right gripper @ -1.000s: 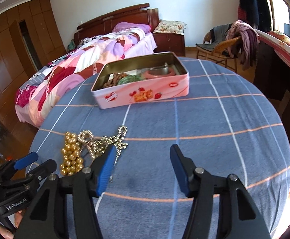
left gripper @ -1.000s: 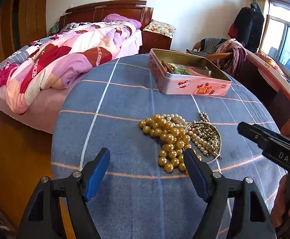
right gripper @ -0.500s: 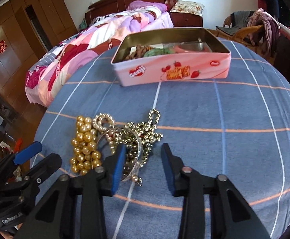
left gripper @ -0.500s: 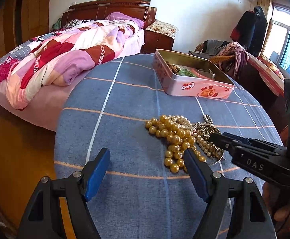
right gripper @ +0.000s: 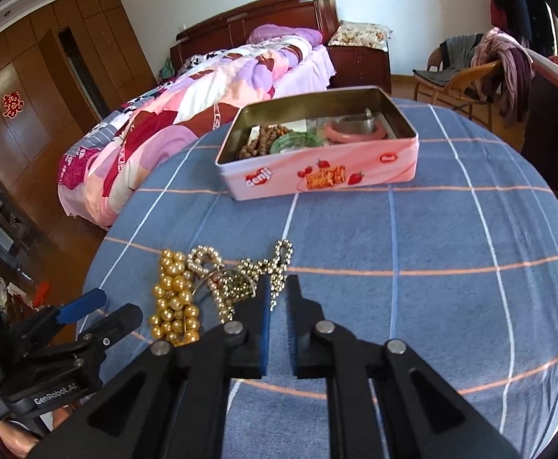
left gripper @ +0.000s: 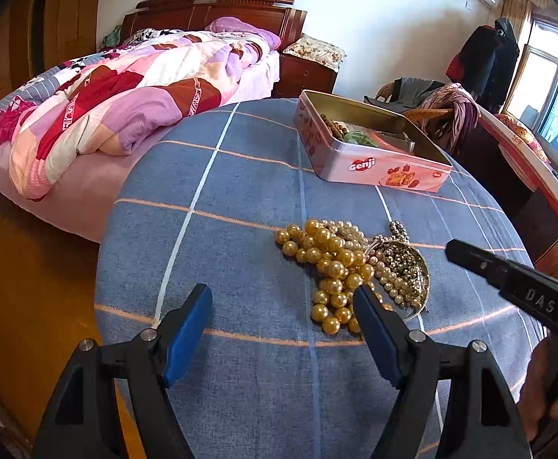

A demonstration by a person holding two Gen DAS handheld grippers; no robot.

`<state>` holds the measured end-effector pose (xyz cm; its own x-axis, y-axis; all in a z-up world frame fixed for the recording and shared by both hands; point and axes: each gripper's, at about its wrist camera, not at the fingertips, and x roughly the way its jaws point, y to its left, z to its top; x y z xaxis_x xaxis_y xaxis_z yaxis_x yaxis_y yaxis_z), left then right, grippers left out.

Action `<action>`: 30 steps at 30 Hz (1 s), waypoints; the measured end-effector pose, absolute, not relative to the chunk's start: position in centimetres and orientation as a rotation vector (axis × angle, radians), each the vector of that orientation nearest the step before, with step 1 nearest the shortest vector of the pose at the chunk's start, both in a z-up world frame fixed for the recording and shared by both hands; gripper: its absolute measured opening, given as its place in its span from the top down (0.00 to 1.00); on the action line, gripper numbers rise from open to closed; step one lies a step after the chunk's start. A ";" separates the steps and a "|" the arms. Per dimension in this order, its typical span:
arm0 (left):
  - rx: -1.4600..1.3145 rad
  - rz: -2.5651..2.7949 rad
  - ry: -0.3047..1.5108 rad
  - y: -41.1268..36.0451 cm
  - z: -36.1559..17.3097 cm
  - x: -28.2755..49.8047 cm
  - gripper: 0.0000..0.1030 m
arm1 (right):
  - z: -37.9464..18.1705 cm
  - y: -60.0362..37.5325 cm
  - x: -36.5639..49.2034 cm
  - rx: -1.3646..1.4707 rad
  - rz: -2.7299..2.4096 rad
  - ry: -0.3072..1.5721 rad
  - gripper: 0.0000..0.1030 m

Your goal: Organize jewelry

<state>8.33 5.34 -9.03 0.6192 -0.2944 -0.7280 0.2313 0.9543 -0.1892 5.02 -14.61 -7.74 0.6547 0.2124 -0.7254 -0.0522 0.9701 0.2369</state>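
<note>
Glossy golden round beads (left gripper: 327,264), rectangular pink tin (left gripper: 374,153)

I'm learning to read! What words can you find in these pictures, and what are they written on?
"Genji": white letters on a red badge on the pink tin; in the right wrist view it is partly readable.
"DAS": on the right claw's black body, seen from the left wrist view.
"GenRobot.AI": on the left claw's black body, seen from the right wrist view.
A small red badge at the tin's other end: too small to read.
A red sign on the wardrobe: too blurred.
</note>
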 end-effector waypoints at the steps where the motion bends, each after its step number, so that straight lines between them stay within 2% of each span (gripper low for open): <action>1: -0.071 -0.297 0.847 5.3 -9.0 8.3 0.26 | -8.0 -14.5 5.2 0.211 0.161 0.856 0.86; 15: -0.098 -0.278 0.853 6.2 -8.9 8.6 0.26 | -10.0 -12.4 6.9 0.140 0.183 0.945 0.85; 18: -0.095 -0.279 0.854 6.1 -9.0 8.6 0.26 | -9.9 -12.8 6.7 0.140 0.188 0.953 0.90; 30: -0.112 -0.321 0.874 5.1 -9.1 8.9 0.26 | -7.3 -18.0 4.2 0.225 0.060 0.839 0.90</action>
